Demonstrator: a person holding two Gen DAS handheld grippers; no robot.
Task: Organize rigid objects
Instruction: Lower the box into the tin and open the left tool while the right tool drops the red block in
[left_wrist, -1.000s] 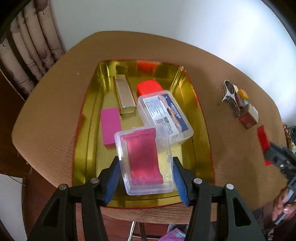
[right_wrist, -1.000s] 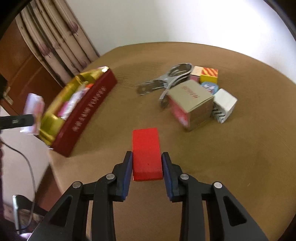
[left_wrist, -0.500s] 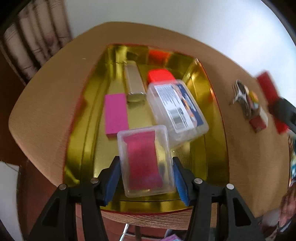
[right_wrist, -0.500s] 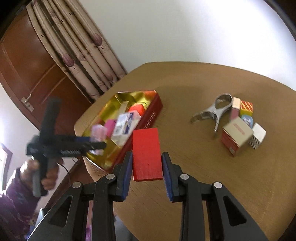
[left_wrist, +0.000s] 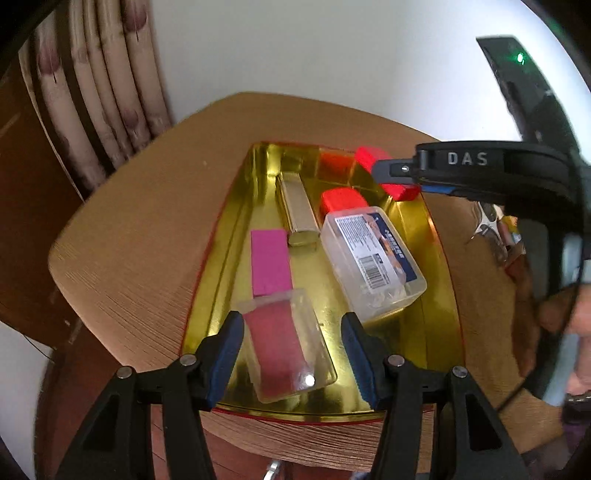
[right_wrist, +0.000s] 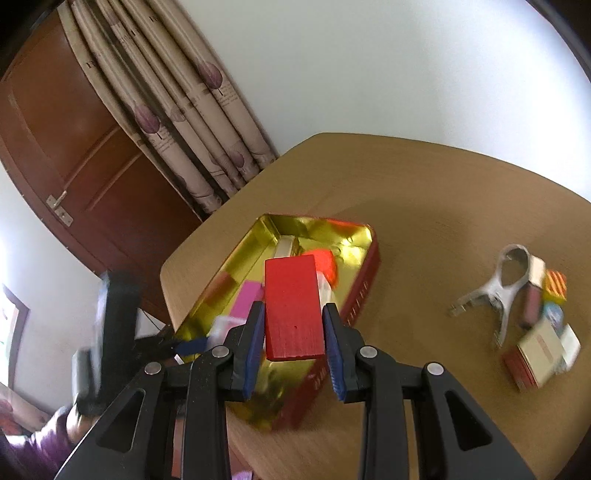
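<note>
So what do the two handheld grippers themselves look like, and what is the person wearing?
Both grippers are black plastic with two angular fingers, blue ribbed pads and silver rivets at the joints. The left gripper shows this, as does the right gripper. From the left wrist view, the right gripper's side carries white letters "DAS" and a small green light on its black handle. A thin dark cable hangs nearby. The person's sleeve is purple.

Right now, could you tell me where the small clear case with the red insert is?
In the left wrist view, the small clear case lies in the gold tray's near end, between the open left gripper's fingers, beside the pink block.
</note>
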